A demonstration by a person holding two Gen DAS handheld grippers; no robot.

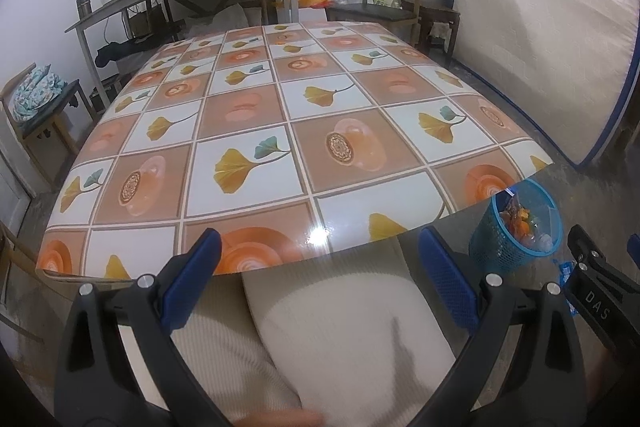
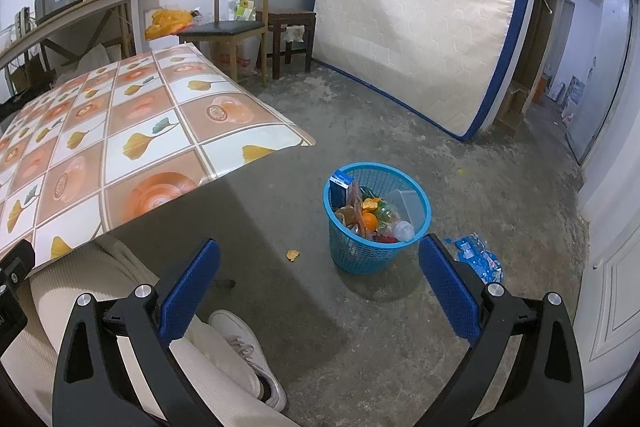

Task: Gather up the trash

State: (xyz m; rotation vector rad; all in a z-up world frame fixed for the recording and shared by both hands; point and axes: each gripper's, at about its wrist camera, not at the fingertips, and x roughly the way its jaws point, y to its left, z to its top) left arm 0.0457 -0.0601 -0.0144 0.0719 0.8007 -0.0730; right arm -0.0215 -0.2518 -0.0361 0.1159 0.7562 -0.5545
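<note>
Holding nothing: both grippers have their blue pads spread wide, with empty air between them.
Left gripper [image 1: 320,279]: jaws apart, hovering over the person's lap [image 1: 340,339] in cream ribbed fabric, just short of the near edge of the table [image 1: 280,115].
Right gripper [image 2: 320,287]: jaws apart, poised above the bare concrete floor [image 2: 400,347] — its black frame also shows at the right edge of the left wrist view.
Below the right gripper: a leg in cream trousers and a white shoe [image 2: 248,355] resting on the floor.
Table: covered by a glossy cloth of orange and white squares with leaf prints; its top carries no objects.
Trash basket [image 2: 356,255]: a blue mesh bin standing upright on the floor, beside the table's near right corner and just ahead of the right gripper; it holds wrappers, orange peel, a plastic bottle, a clear container and a blue carton.
Loose trash on the floor: a blue wrapper [image 2: 478,255] lying just right of the basket, and a small yellow-brown scrap [image 2: 292,255] just left of it.
Farther out: a mattress [image 2: 420,19] leaning upright against the wall — a wooden chair [image 2: 232,23] stands beyond the table.
</note>
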